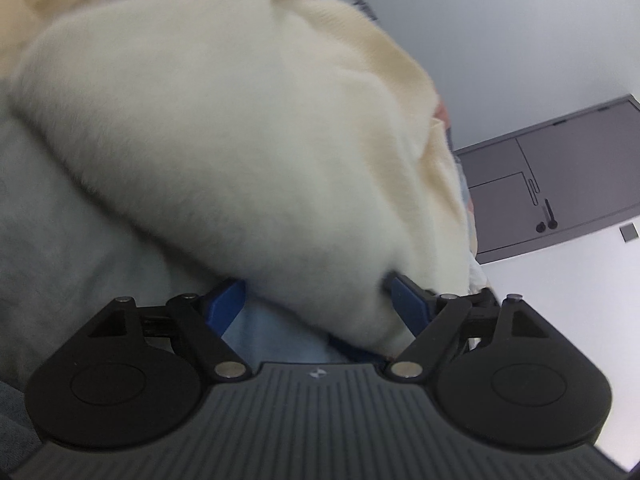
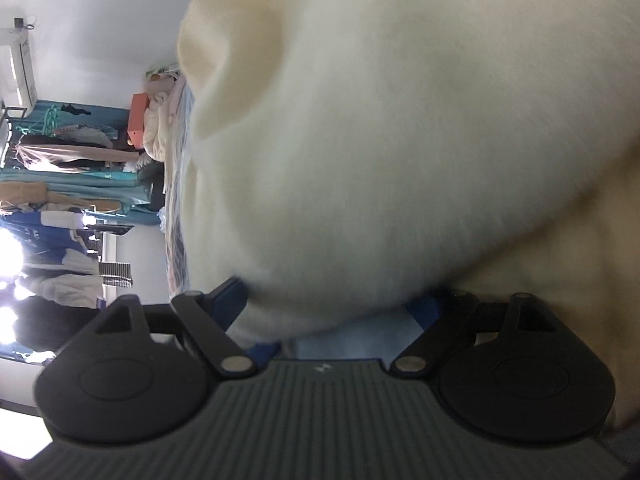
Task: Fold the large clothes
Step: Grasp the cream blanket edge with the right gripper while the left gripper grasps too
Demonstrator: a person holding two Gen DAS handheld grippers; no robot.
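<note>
Left hand-held gripper [image 1: 316, 300] view door [image 1: 560, 184], right clothes rack [image 2: 68, 168]

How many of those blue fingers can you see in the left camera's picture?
2: one blue finger at lower left, one at lower right, the fluffy cream garment bulging between them and hiding their tips.

Left gripper [image 1: 316, 304]: ribbed grey housing with a small white emblem, black rounded linkage arms, silver pivot pins, blue fingers [image 1: 226, 304]. Right gripper [image 2: 328, 312]: identical build, blue fingers [image 2: 228, 300] partly hidden.
</note>
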